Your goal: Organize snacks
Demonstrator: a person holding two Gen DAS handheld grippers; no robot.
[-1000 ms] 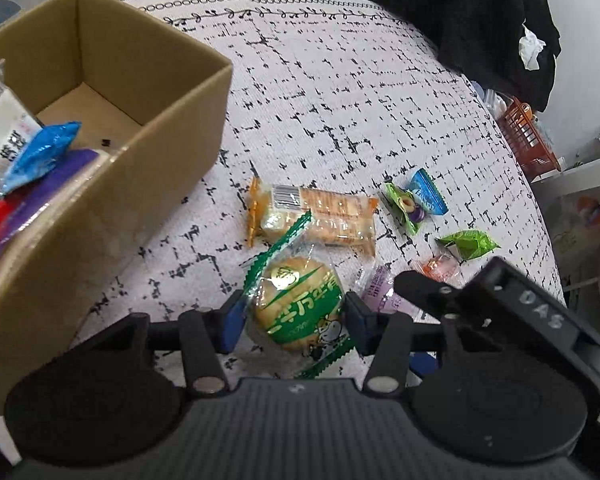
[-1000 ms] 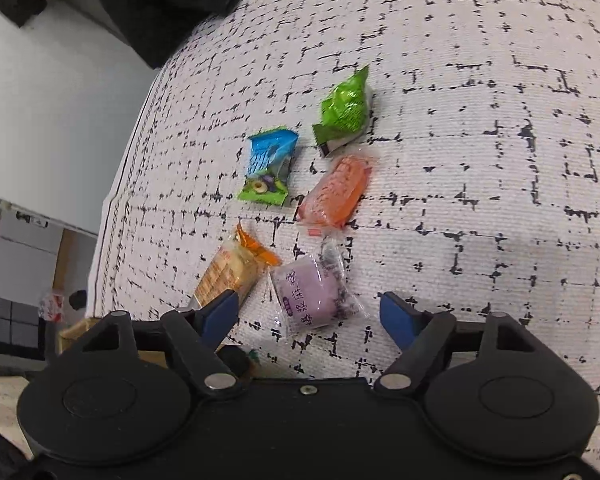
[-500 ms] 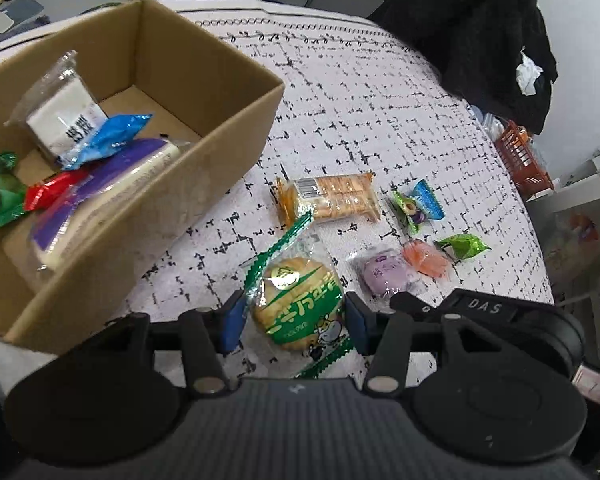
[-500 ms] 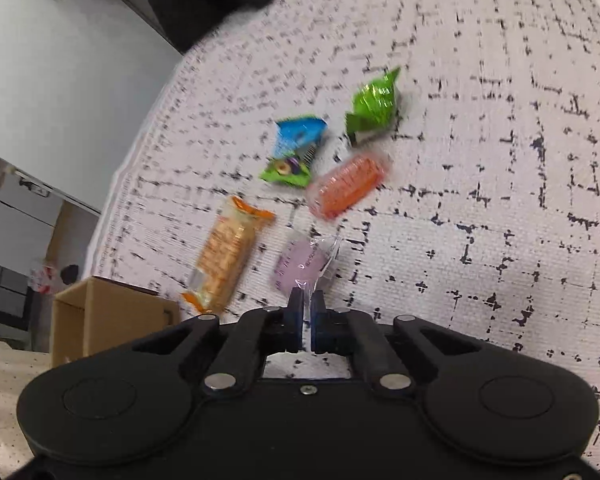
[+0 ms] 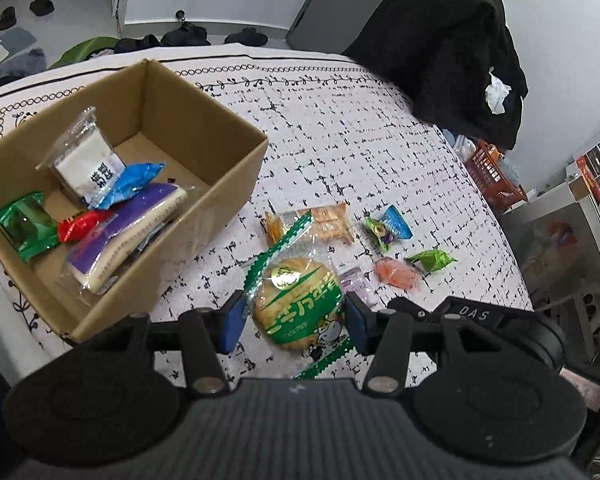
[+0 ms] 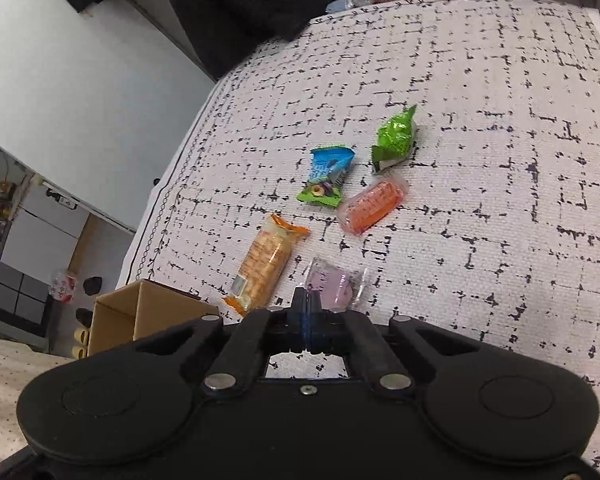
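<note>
Left wrist view has the left gripper [image 5: 294, 316] with its blue fingers [image 5: 231, 320] clamped on the sides of a round cake in a green-printed wrapper [image 5: 300, 304], lifted off the worktop [image 5: 340, 140]. Just beyond the fingers lie a cracker pack [image 5: 328, 224], a blue-green candy [image 5: 386, 230], an orange jelly [image 5: 396, 274] and a green candy [image 5: 430, 260]. Farther to their left stands the cardboard box [image 5: 220, 168], already holding several snacks. Right wrist view shows the right gripper [image 6: 307, 312] with fingers [image 6: 299, 310] clenched together, pinching the near edge of the purple snack's clear wrapper [image 6: 336, 284]; the cracker pack lies just left of the fingers.
</note>
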